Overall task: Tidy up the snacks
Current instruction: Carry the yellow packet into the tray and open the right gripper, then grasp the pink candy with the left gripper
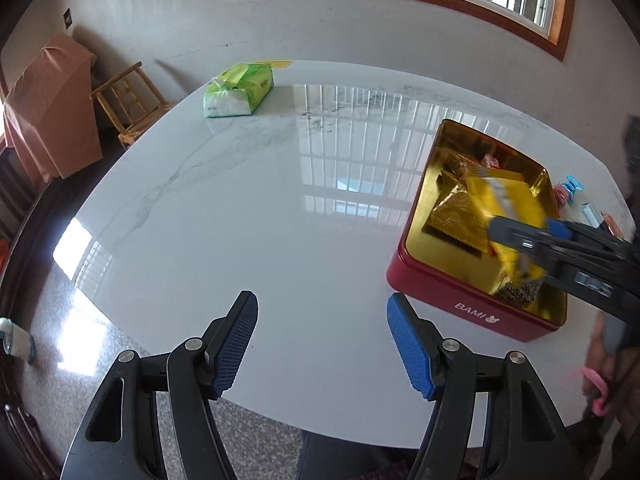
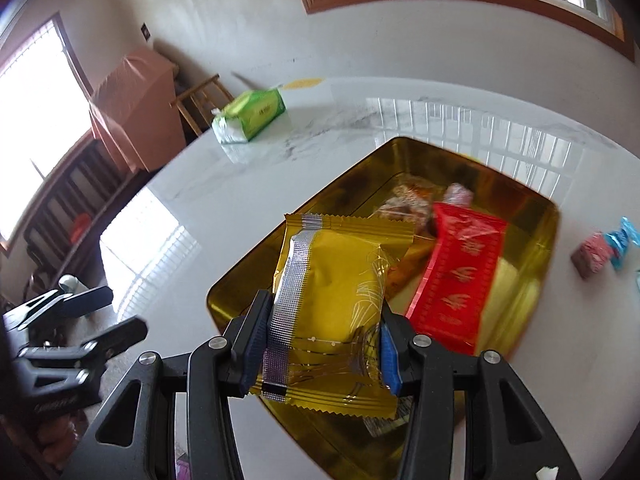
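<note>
White marble table (image 1: 240,208) fills the left wrist view, glossy with window glare, a green tissue pack (image 1: 239,90) at eleven o'clock near its far edge. At six o'clock the left gripper (image 1: 322,344) hangs over bare tabletop with its blue pads spread and nothing between them. At three o'clock sits the red tin (image 1: 460,300), gold inside, with wrapped snacks already in it; the right gripper (image 1: 516,240) reaches over it from the right, blurred, carrying a yellow packet (image 1: 496,200).

From the right wrist view, the right gripper (image 2: 324,344) is clamped on the yellow packet (image 2: 332,300), pads pressing its two sides, the packet hanging above the tin's (image 2: 240,284) near-left part. A red packet (image 2: 456,280) lies in the tin at two o'clock. Loose candies (image 2: 600,250) remain on the table at three o'clock, outside the tin.

To place it well, I would lower the packet until it nears the gold floor, beside the red one, then release, so it lands flat without sliding over the rim.
</note>
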